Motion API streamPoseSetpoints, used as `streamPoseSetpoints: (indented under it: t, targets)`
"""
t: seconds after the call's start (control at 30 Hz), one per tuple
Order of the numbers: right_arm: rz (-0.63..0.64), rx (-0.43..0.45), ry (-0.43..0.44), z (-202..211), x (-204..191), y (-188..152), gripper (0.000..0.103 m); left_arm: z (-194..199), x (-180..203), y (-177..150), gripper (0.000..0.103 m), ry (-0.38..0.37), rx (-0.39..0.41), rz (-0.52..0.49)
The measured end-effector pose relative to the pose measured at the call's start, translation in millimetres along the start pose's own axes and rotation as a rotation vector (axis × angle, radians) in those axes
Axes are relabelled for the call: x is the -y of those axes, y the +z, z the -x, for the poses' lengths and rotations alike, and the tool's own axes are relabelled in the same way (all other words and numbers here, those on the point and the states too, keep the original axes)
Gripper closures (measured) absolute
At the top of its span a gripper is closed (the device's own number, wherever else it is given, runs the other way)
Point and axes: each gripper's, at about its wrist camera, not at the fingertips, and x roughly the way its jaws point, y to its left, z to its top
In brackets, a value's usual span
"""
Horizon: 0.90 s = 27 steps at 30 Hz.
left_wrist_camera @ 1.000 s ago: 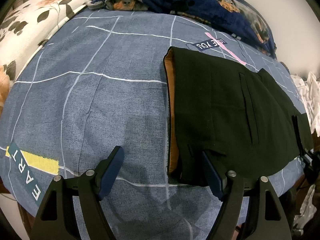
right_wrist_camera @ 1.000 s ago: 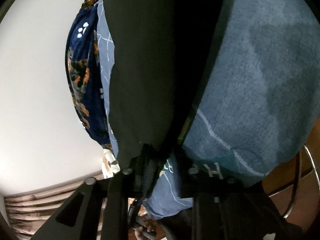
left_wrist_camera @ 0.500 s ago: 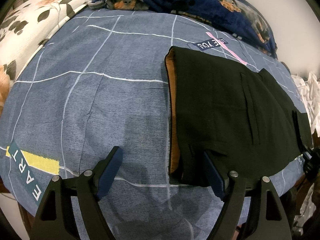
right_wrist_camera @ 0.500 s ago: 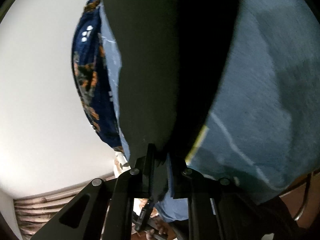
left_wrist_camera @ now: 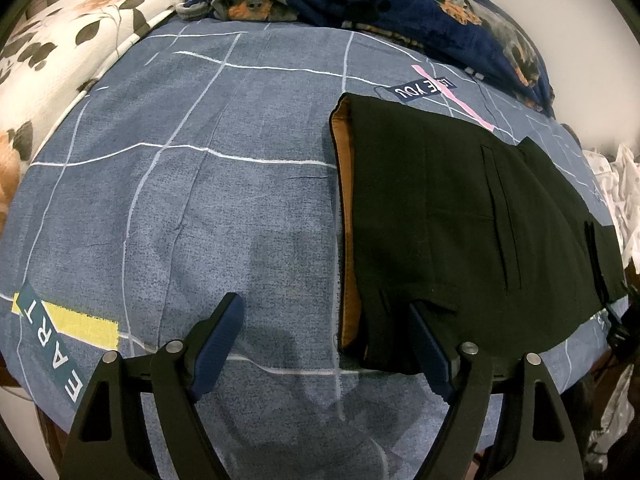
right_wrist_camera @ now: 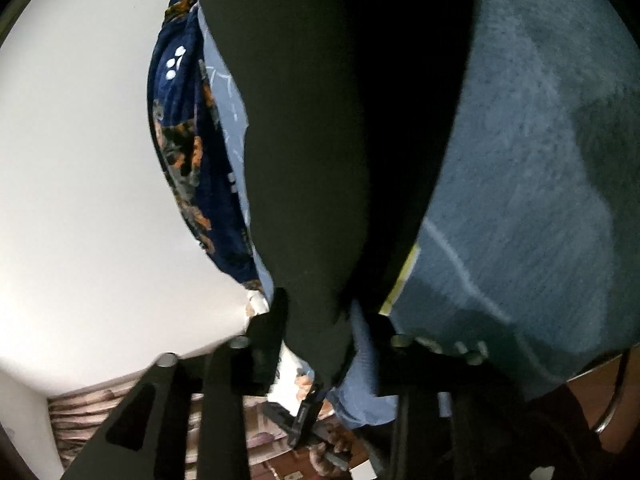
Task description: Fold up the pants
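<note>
At your far left a floral pillow point(left_wrist_camera: 60, 52) rests on the bed's point(left_wrist_camera: 192, 200) edge, and a navy dog-print blanket point(left_wrist_camera: 400, 4) is bunched along the back. Your left claw point(left_wrist_camera: 324, 344) hovers just above the blue grid sheet with its jaws spread wide and nothing between them; its left pad point(left_wrist_camera: 216, 340) is over bare sheet, and its right pad point(left_wrist_camera: 430, 350) sits at the near corner of the pants point(left_wrist_camera: 440, 216). The black pants lie flat on the right half of the bed, waistband toward the left with its orange lining showing, legs running off toward the right edge. In the right wrist view, your right claw point(right_wrist_camera: 316, 344) is closed on a bunch of the pants' point(right_wrist_camera: 320, 120) black cloth, which rises from the fingers and fills the middle of the view, with the sheet point(right_wrist_camera: 540, 180) to its right and the blanket point(right_wrist_camera: 188, 152) to its left.
</note>
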Motion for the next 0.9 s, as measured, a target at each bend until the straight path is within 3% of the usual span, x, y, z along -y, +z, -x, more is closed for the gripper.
streamPoseSetpoints:
  t: [0.07, 0.13, 0.2, 0.23, 0.37, 0.53, 0.9]
  targets:
    - [0.018, -0.040, -0.016, -0.9, -4.7, -7.6, 0.056, -0.1, -0.7, -0.3, 0.022, 0.000, -0.001, -0.002]
    - [0.074, -0.090, -0.037, -4.2, -15.0, -19.3, 0.056, 0.2, -0.3, -0.2, 0.022, 0.000, 0.000, -0.001]
    - [0.188, -0.085, -0.070, -3.8, -33.7, -28.4, 0.056, -0.1, -0.7, -0.3, 0.021, 0.000, 0.000, -0.001]
    - [0.276, -0.059, -0.113, -2.8, -48.0, -32.0, 0.056, 0.3, -0.1, -0.4, 0.021, 0.000, 0.002, 0.000]
    - [0.658, 0.154, -0.456, -7.7, -96.1, -37.1, 0.056, 1.5, -1.2, -2.4, 0.021, -0.004, 0.013, -0.006]
    - [0.878, 0.194, -0.674, -43.9, -109.3, -35.8, 0.060, 2.3, -1.0, -3.2, 0.021, -0.005, 0.022, -0.018]
    - [0.867, 0.239, -0.650, -53.1, -94.9, -36.5, 0.060, 1.7, -1.9, 0.5, 0.017, -0.010, 0.015, -0.037]
